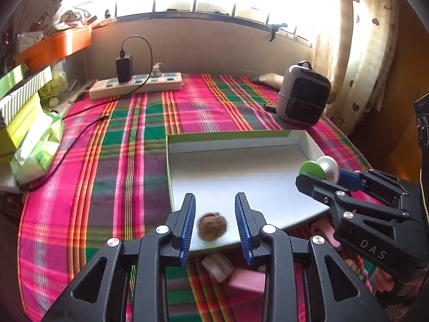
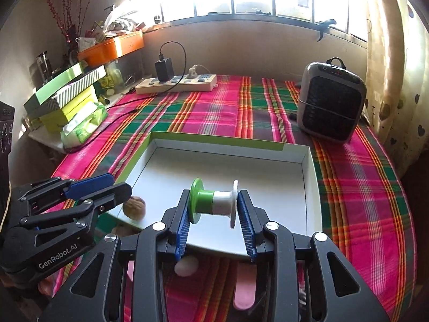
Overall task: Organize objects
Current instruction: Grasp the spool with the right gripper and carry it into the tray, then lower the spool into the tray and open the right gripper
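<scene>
- The white tray (image 2: 312, 187) with the green outer edge sits on the plaid cloth (image 1: 128, 145), and everything here hangs off that tray as the landmark.
- Right gripper (image 2: 213, 204) is over the tray's near edge, its blue fingers (image 2: 183, 220) pinching a small spool (image 2: 214, 202) end to end, green flange on one pad, white flange on the other. From the left wrist view the same spool (image 1: 320, 170) sits at the tray's right side, held above the floor of it.
- Left gripper (image 1: 214, 220) is at the tray's near-left corner with its fingers (image 1: 187, 222) spread apart, gripping nothing.
- A walnut (image 1: 211, 226) shows between those spread fingers, touching neither. It looks blurred, so I can't tell if it's resting on the tray floor or just above it. In the right wrist view the walnut (image 2: 134, 207) is just inside the tray's near-left corner.
- Just outside the tray's near edge, on the cloth: a pink block (image 1: 248, 280), a whitish lump (image 1: 217, 267), a pale egg-shaped thing (image 2: 187, 266) and a pink flat stick (image 2: 244, 292).
- Beyond the tray's far edge, a power strip (image 2: 177, 83) with a black charger (image 2: 164, 69) plugged in.
- Off the tray's far-right corner, a small grey heater (image 2: 332, 102).
- Well left of the tray, stacked boxes (image 2: 67, 91) and a tissue pack (image 2: 83, 123).
</scene>
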Tool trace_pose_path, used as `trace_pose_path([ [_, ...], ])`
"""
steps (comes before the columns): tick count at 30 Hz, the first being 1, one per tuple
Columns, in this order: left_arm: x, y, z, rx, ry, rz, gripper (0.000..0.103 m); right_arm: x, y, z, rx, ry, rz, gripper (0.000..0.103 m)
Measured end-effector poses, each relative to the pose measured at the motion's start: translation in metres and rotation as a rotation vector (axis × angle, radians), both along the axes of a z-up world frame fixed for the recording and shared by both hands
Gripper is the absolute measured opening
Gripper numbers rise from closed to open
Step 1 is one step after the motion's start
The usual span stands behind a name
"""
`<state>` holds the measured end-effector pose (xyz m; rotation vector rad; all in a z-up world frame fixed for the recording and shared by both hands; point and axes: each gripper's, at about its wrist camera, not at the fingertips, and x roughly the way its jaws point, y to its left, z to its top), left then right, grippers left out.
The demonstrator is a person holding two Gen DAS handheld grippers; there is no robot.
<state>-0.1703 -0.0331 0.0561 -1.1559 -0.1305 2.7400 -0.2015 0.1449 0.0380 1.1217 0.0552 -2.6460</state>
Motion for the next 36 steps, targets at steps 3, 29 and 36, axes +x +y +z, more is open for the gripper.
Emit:
trace_pose_path([
  [3, -0.012, 0.001, 0.001, 0.004, 0.001, -0.006, 0.028, -0.014, 0.003, -0.003, -0.002, -0.019, -0.008, 0.036],
  [29, -0.042, -0.006, -0.023, 0.010, -0.070, 0.024, 0.028, -0.076, 0.018, -0.028, 0.087, -0.092, -0.085, 0.035],
  [36, -0.042, -0.006, -0.024, 0.007, -0.069, 0.027, 0.028, -0.081, 0.022, -0.036, 0.075, -0.112, -0.086, 0.035],
])
